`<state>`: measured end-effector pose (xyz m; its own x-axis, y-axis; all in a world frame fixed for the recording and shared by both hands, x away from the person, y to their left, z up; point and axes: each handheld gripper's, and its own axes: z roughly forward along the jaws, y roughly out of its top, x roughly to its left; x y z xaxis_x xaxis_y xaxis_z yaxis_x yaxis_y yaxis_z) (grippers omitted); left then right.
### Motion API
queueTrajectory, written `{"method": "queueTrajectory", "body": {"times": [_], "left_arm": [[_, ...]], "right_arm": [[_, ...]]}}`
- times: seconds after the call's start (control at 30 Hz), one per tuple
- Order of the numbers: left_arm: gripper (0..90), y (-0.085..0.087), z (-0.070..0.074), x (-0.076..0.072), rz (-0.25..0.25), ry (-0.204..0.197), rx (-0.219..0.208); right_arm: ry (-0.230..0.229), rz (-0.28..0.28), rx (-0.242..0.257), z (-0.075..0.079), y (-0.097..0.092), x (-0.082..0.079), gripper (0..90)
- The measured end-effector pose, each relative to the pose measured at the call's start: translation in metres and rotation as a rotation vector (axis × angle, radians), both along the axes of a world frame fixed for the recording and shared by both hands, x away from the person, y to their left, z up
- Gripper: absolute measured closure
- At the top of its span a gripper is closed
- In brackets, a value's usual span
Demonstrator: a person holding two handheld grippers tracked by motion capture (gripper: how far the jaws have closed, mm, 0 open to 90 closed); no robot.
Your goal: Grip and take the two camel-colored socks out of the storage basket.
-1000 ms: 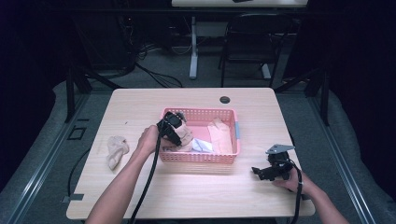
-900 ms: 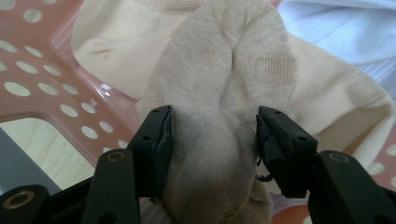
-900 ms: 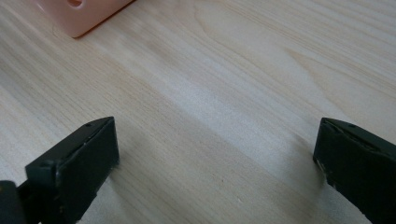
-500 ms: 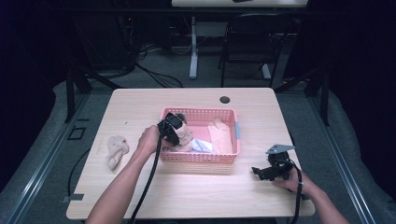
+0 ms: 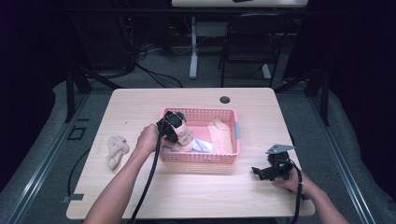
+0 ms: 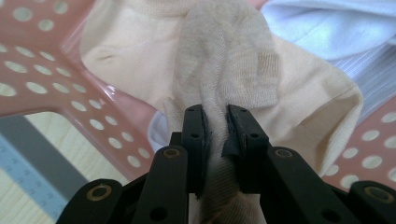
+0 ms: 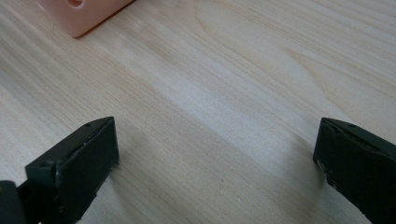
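Note:
A pink perforated basket (image 5: 232, 125) stands mid-table and holds beige socks (image 5: 220, 135) and a white cloth (image 5: 202, 145). My left gripper (image 5: 179, 133) reaches into the basket's left end. Its jaws have just been closing and are now shut on a beige sock (image 6: 231, 65), which bunches between the pads (image 6: 196, 140) in the left gripper view (image 6: 215, 133). Under it lie a cream sock (image 6: 317, 107) and the white cloth (image 6: 336, 28). My right gripper (image 5: 262, 172) rests low over the table at the front right, open, with bare wood between its jaws (image 7: 215, 163).
Another beige sock (image 5: 115, 149) lies on the table left of the basket. A black grommet (image 5: 225, 100) sits near the table's far edge. A corner of the basket (image 7: 81, 14) shows in the right gripper view. Chairs and cables stand beyond the table.
My left gripper has dipped slightly deeper into the basket's left end onto the beige sock. The right gripper has stayed in place.

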<state>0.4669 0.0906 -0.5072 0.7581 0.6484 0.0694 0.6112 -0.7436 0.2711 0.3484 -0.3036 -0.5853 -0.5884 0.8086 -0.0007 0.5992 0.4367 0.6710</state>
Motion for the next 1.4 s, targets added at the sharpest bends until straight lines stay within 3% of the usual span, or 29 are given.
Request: {"method": "queueTrajectory", "body": {"times": [0.23,0.53,1.03,1.4], "left_arm": [[76.4,0.004,0.012,-0.001,0.01,-0.009,-0.037],[76.5,0.011,0.029,-0.003,0.01,0.015,-0.111],[76.4,0.026,0.057,-0.01,0.01,0.009,-0.167],[76.4,0.045,0.074,-0.02,0.022,-0.022,-0.183]], "right_arm": [[0.0,0.0,0.0,0.0,0.0,0.0,0.0],[-0.001,-0.001,0.001,0.0,0.0,0.0,0.0],[0.0,0.0,0.0,0.0,0.0,0.0,0.0],[-0.001,-0.002,0.0,0.0,0.0,0.0,0.0]]}}
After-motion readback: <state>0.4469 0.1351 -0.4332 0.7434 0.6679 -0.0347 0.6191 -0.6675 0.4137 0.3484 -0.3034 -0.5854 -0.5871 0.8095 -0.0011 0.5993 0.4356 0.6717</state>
